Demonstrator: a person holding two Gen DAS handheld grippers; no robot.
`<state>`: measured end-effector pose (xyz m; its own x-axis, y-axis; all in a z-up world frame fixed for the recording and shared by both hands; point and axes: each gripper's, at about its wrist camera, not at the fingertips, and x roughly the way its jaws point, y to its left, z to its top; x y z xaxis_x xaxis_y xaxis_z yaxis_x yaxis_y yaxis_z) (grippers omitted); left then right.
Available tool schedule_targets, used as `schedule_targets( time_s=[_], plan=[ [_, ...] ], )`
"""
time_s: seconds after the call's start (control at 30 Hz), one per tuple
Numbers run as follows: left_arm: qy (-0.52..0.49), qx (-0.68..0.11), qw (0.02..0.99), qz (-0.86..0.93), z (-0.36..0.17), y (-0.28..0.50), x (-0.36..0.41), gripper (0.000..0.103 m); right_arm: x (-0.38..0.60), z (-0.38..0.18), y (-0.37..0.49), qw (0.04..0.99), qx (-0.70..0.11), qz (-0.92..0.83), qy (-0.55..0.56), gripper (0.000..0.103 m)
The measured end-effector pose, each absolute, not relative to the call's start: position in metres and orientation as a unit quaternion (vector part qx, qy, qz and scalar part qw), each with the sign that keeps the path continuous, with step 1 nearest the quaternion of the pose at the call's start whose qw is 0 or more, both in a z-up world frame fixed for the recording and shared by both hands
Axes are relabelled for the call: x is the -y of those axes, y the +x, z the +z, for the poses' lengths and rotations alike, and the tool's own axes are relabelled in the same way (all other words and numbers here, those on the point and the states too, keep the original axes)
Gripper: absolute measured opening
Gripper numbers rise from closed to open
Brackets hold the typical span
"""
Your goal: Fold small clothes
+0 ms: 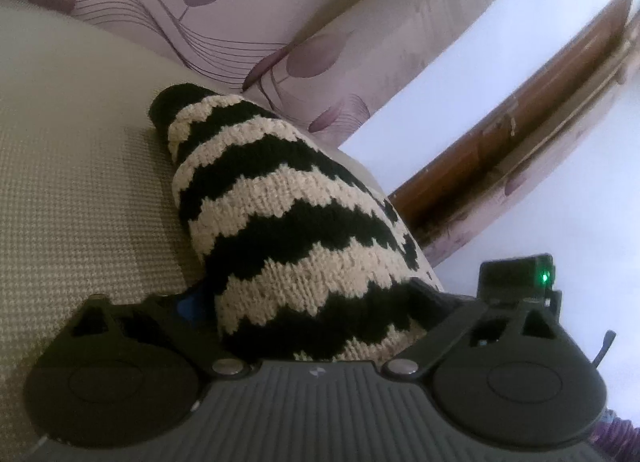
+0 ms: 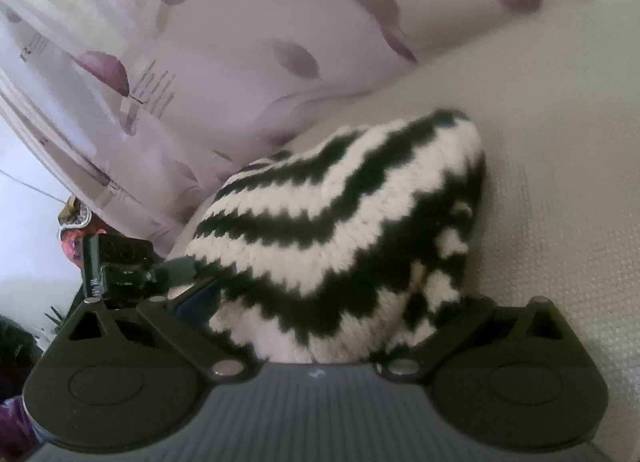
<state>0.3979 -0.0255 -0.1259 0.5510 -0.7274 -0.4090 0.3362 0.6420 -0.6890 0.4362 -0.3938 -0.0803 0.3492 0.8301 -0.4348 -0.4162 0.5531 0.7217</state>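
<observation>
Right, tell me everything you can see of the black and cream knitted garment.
The knitted garment is a chunky knit with wavy zigzag stripes in black and cream, seemingly wool. It is bunched and lifted into a tapering hump, not flat, with a solid black end at its far tip. It lies over a beige woven cushion, in front of floral fabric. Both the left gripper and the right gripper appear shut on its near edge.
</observation>
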Motion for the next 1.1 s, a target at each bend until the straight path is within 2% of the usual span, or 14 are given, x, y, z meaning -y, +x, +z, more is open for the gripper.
schedule_targets(
  time_s=[0.03,0.07,0.1,0.13,0.27,0.43,0.8,1.1],
  plan=[
    [-0.289,-0.35,0.834,-0.315,-0.127,0.398,0.024,0.08,0.393,-0.081,0.435,0.782,-0.407,0.396,0.256,0.097],
    [-0.297,-0.35,0.832,-0.311,-0.129,0.398,0.022,0.073,0.393,-0.083,0.433,0.782,-0.408,0.392,0.261,0.086],
    [-0.301,-0.35,0.833,-0.305,-0.13,0.399,0.022,0.071,0.395,-0.086,0.433,0.777,-0.413,0.389,0.275,0.065],
    [-0.304,-0.349,0.834,-0.3,-0.131,0.399,0.022,0.068,0.394,-0.089,0.43,0.771,-0.414,0.387,0.292,0.063],
    [-0.288,-0.337,0.853,-0.276,-0.12,0.383,0.023,0.057,0.387,-0.082,0.42,0.781,-0.4,0.374,0.302,0.058],
    [-0.265,-0.327,0.869,-0.259,-0.099,0.359,0.013,0.057,0.381,-0.068,0.403,0.786,-0.381,0.375,0.309,0.054],
    [-0.215,-0.297,0.902,-0.227,-0.051,0.285,-0.023,0.057,0.339,-0.044,0.354,0.772,-0.35,0.399,0.351,0.054],
    [-0.178,-0.293,0.917,-0.202,-0.033,0.223,-0.039,0.057,0.307,-0.037,0.302,0.763,-0.349,0.414,0.354,0.054]
  ],
)
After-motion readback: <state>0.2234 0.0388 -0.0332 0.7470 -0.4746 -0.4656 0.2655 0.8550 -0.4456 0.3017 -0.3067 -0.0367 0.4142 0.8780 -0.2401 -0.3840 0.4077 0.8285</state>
